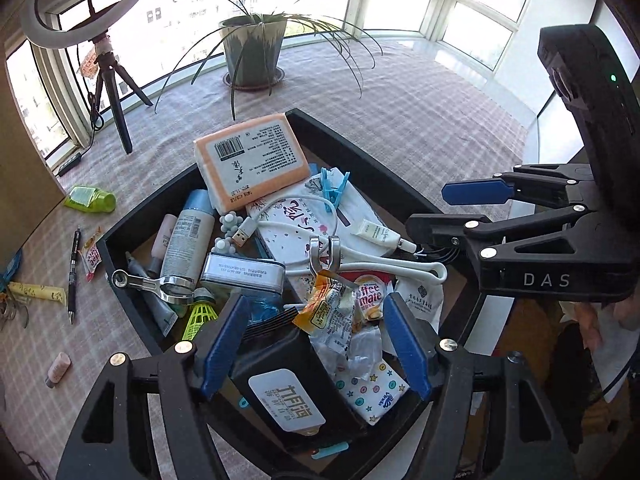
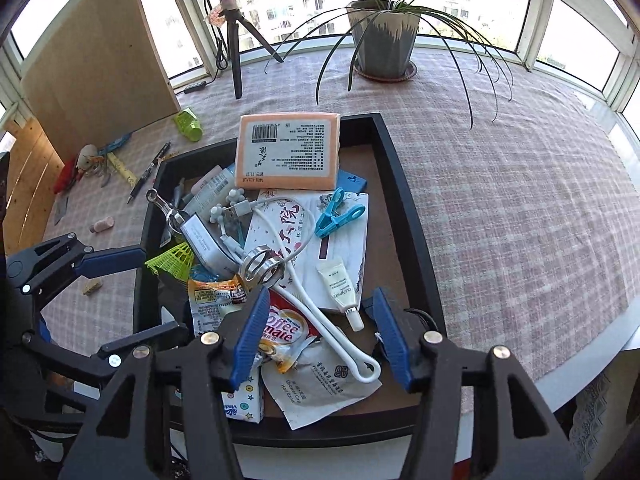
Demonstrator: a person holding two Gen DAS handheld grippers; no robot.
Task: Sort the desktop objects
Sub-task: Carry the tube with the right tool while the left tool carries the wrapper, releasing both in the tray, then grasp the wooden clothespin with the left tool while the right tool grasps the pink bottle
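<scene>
Black tray (image 2: 404, 200) in the middle of the desk (image 2: 520, 200) is where pretty much everything has ended up, so I'd say the sorting is mostly a matter of dumping clutter into one bin. Up at the far end an orange tissue pack (image 2: 289, 152) leans on the pile, with a blue clothes peg (image 2: 338, 214) and a white USB cable (image 2: 280, 216) just in front of it. Nearer in you get a Coffee mate sachet (image 2: 285, 330), a small white tube (image 2: 342, 290) and a yellow-green shuttlecock (image 2: 172, 258) toward the left wall. Both claws hang over the near end of the tray, pointing steeply down. Left claw (image 1: 316, 344) has its blue pads spread wide with nothing pinched, just hovering over a black box (image 1: 280, 384) and crumpled wrappers. Right claw (image 2: 320, 340) is also spread apart and empty, above the sachet. Looks to me like a drop-off pose. Out on the left of the desk a pen (image 1: 73, 272), a green bottle (image 1: 91, 199) and a pink cap (image 1: 58, 367) lie outside the tray, probably the leftovers to grab next.
</scene>
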